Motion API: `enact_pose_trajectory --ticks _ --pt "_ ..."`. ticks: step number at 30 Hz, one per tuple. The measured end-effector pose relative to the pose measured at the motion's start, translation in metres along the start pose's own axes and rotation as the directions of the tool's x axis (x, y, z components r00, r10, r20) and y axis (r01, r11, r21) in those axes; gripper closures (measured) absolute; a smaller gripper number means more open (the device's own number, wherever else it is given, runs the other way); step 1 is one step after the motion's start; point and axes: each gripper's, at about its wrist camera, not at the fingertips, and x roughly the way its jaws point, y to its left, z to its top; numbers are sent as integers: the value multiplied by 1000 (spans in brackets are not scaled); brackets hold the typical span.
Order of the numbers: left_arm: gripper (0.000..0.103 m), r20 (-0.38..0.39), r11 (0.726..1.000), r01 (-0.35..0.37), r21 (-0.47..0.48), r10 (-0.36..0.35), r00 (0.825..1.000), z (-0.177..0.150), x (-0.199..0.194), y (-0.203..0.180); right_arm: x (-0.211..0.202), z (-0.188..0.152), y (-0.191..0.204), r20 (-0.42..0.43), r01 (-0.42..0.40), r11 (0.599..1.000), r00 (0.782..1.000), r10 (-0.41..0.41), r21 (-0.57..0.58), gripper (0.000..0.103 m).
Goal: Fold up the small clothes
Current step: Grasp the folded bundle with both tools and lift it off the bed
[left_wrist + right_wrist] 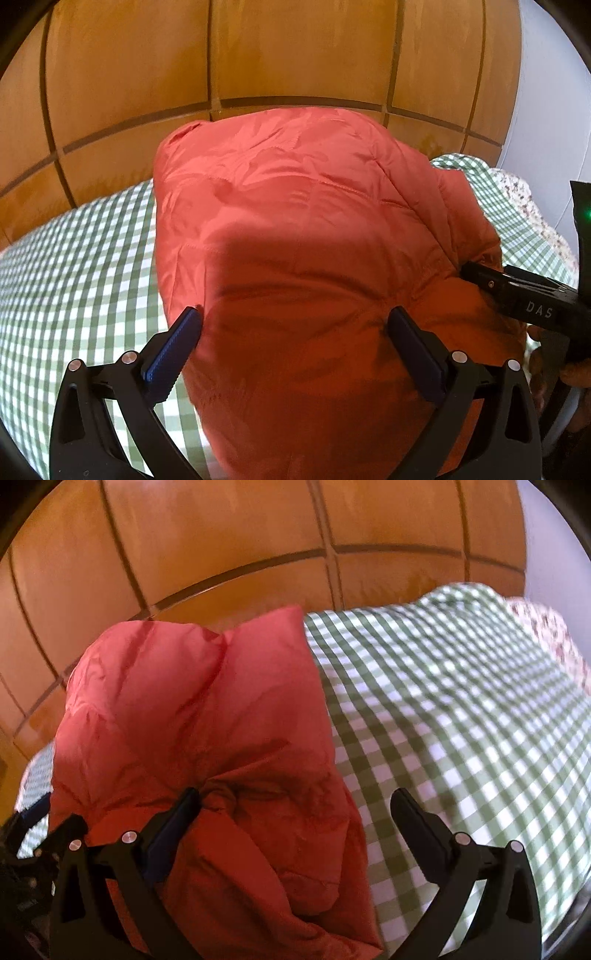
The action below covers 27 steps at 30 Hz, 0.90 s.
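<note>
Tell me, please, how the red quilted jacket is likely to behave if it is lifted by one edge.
The red quilted jacket would probably flop and sag, since it already lies in soft rumpled folds on the green checked cloth. Its puffy stitched panels suggest it is light for its bulk. The smooth, faintly shiny fabric may slip between the tongs.

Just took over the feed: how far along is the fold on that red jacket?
Done: the red quilted jacket lies bundled on the green checked cloth, seemingly doubled over already. In hand: both the left gripper and right gripper are open over it, gripping nothing; the right gripper's tip touches its edge in the left wrist view. Left: it looks puffy and uneven, so it probably needs flattening or another fold.
</note>
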Motion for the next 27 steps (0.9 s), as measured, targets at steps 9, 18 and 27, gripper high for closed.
enact_pose_trajectory --ticks 9,18,27 --pt "3 11 984 117 -133 -117 993 -23 -15 39 18 21 -9 -142 -132 989 982 122 -66 2" --pt "4 -32 914 287 -288 -308 951 -45 -9 73 62 24 -45 -251 -376 915 881 402 144 2" --pt "3 -85 803 411 -431 -490 868 -62 10 84 94 29 -73 -305 -508 824 766 566 252 2"
